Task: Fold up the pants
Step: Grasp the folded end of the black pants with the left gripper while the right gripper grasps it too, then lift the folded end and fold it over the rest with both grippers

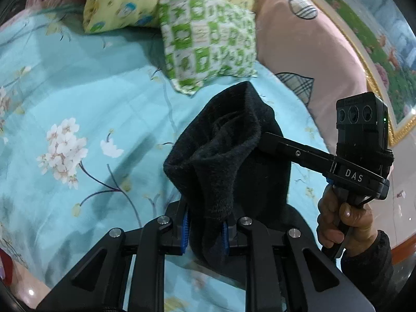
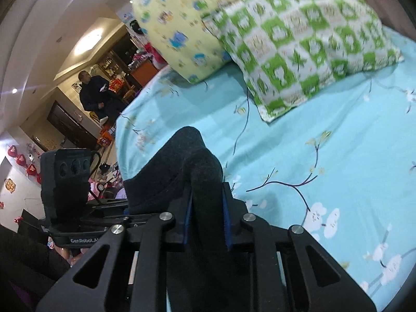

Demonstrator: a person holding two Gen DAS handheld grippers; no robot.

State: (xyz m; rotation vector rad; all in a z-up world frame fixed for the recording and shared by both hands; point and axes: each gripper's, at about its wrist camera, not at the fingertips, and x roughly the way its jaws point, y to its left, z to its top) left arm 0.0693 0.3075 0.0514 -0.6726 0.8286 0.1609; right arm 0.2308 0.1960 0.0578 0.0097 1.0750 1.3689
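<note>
Open bedding ahead, pillows beyond

Bare turquoise floral bedsheet (image 2: 325, 143) is left clear; passage farther is blocked by green-checked pillow (image 2: 299, 52) and yellow cartoon-print pillow (image 2: 182, 26).

Fuzzy matt knit pants (image 1: 228, 156), smooth cotton bedsheet (image 1: 78, 91)

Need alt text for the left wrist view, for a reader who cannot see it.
Left hand-held gripper pinches bunched black pants above a turquoise floral bedsheet. The right hand-held gripper grips the same fabric from the right; green-checked and yellow pillows lie behind.
</note>
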